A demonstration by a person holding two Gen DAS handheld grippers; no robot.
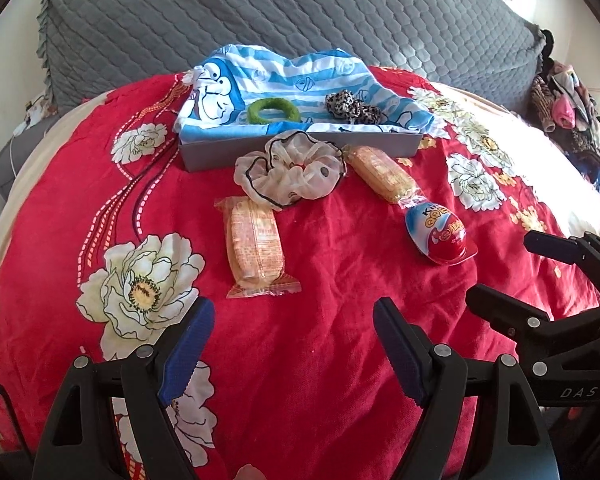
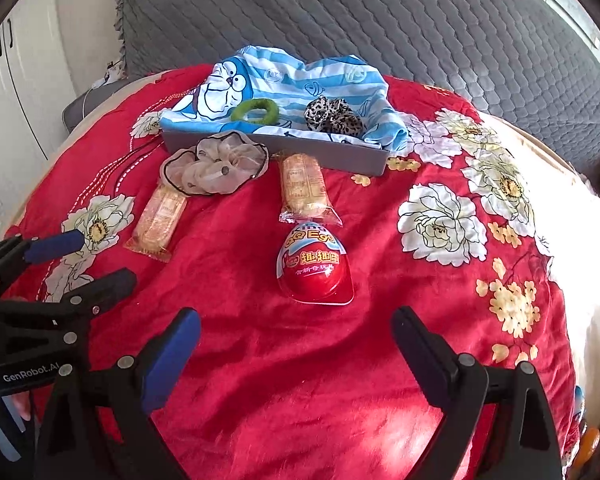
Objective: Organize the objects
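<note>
On the red floral blanket (image 2: 300, 360), the red egg-shaped treat (image 2: 315, 266) lies at 12 o'clock from the right gripper (image 2: 296, 338), a wrapped snack (image 2: 305, 188) touching its top. The grey tray (image 2: 332, 154) sits beyond. The left gripper (image 1: 294, 326) faces another wrapped snack (image 1: 255, 246). Both grippers' jaws gape wide, empty.

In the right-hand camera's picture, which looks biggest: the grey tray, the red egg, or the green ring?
Largest to smallest as they look:
1. grey tray
2. red egg
3. green ring
The egg lies nearer the camera, so its lead over the ring is unsure.
</note>
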